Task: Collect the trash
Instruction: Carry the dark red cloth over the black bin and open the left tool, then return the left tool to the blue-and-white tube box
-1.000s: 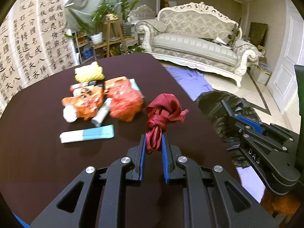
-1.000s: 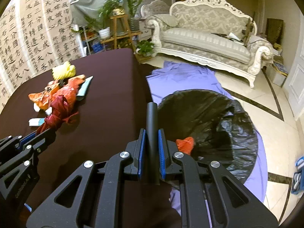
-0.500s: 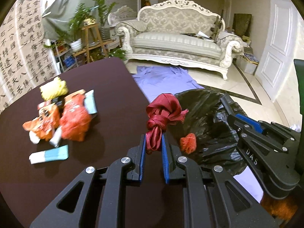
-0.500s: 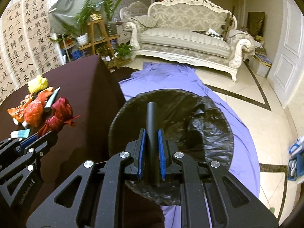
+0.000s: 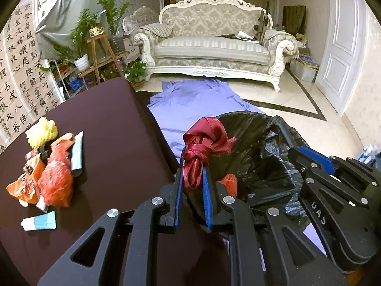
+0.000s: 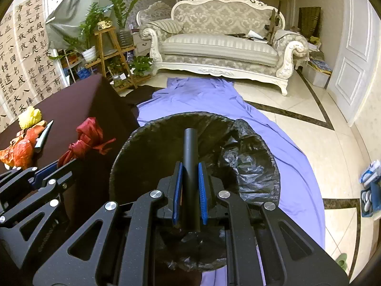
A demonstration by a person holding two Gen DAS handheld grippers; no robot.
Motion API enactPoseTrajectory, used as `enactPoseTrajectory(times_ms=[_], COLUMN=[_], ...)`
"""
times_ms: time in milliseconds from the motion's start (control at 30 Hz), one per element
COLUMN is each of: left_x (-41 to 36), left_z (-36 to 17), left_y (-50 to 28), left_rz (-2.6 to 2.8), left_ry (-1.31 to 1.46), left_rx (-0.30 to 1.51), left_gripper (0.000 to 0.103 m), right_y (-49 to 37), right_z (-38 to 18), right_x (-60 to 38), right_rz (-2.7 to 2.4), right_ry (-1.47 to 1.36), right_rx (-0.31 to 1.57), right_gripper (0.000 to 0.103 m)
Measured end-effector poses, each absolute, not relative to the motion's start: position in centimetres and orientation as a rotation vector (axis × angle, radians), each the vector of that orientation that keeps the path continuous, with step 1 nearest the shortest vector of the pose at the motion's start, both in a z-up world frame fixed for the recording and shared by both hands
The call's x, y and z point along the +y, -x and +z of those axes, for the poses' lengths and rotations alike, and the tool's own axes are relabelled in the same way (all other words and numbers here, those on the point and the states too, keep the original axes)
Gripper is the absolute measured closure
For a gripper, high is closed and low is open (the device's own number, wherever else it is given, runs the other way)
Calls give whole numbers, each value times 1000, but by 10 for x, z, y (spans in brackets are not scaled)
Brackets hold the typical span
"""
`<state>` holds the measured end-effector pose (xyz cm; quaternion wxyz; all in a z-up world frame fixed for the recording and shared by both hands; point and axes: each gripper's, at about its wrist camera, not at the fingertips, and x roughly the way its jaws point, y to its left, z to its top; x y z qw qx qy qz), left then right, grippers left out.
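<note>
**Knotted red ribbon hanging at the bin's rim, black tube over its mouth**

The left gripper [image 5: 193,166] is pinching the tail of a knotted red ribbon [image 5: 202,143] between its blue pads, jaws nearly together; the knot is standing up past the table edge [image 5: 164,152], over the near rim of the bin lined with a black bag [image 5: 259,152]. A crumpled orange-red scrap [image 5: 229,183] is lying inside the bag, just beyond the left fingers. The right gripper [image 6: 190,166] is clamping a black tube [image 6: 189,162], which is pointing forward over the bin's mouth [image 6: 147,157]; the jaws are closed tight on it.

Readable writing is scarce: the right gripper's body, seen from the left camera, is showing raised letters that read roughly "DAS" [image 5: 318,212]. Calligraphy sheets [image 5: 21,76] with large brush characters are covering the wall behind the table. The wrappers are too small to read.

The rest of the trash [image 5: 50,169] is sitting well apart on the dark table: orange wrappers, a yellow crumple, a pale tube and a white-and-blue tube near the front. Beyond the bin, a purple cloth [image 6: 214,100] is lying across open tiled floor up to the sofa [image 6: 221,45].
</note>
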<state>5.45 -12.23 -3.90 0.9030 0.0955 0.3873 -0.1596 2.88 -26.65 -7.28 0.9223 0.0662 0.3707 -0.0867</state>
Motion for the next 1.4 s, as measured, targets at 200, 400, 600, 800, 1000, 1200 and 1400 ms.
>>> enactPoseTrajectory(times_ms=[200, 400, 600, 800, 1000, 1200, 1400], left_x=[-134, -137, -134, -112, -71, -30, 11], left_z=[-43, -43, -39, -31, -30, -30, -32], left_y=[-63, -66, -64, -56, -46, -33, -27], left_rz=[-331, -313, -306, -267, -191, -107, -26], left_ry=[-223, -208, -192, -173, -149, -122, -87], left_rx=[809, 807, 797, 783, 799, 808, 834], left_gripper=[86, 52, 41, 38, 38, 37, 37], right_y=[-34, -36, -36, -34, -34, -37, -37], right_z=[-77, -82, -82, -78, -76, -72, -69], right_x=[-277, -283, -284, -274, -246, -208, -172], right_rz=[-196, -214, -226, -203, -137, -47, 29], right_ry=[-153, -167, -164, -158, -141, -120, -86], right_rx=[770, 778, 777, 773, 779, 789, 792], right_gripper=[90, 73, 71, 70, 69, 68, 68])
